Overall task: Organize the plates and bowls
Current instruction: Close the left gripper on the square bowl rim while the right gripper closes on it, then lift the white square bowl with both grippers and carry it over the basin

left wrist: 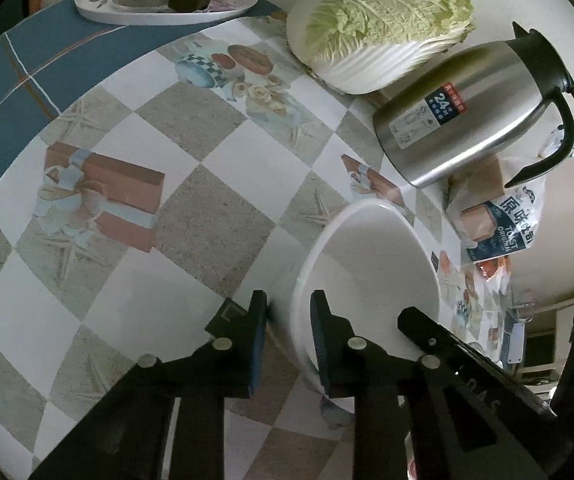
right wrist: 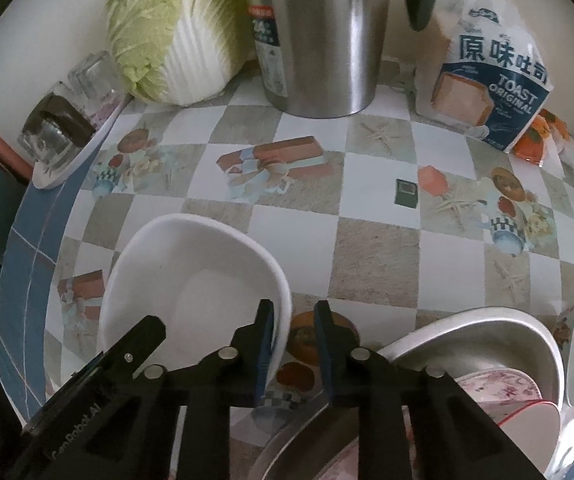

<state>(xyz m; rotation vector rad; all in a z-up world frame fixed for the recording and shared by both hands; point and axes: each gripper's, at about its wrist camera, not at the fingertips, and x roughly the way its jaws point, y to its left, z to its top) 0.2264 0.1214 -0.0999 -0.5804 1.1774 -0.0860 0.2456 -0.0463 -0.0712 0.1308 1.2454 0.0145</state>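
While our left gripper pinches the near rim of the white bowl at the lower centre of its view, our right gripper clamps that bowl's opposite rim. Beyond it stand a steel thermos jug, napa cabbage and toast bag on the checked tablecloth.

I saw a round table covered by an oilcloth of white and grey-beige checks printed with gift boxes and teapots, with a blue border curving along its edge at the left of both frames. A plain off-white wall stood behind it at the top. The light was dim and soft, with faint sheen on the cloth.
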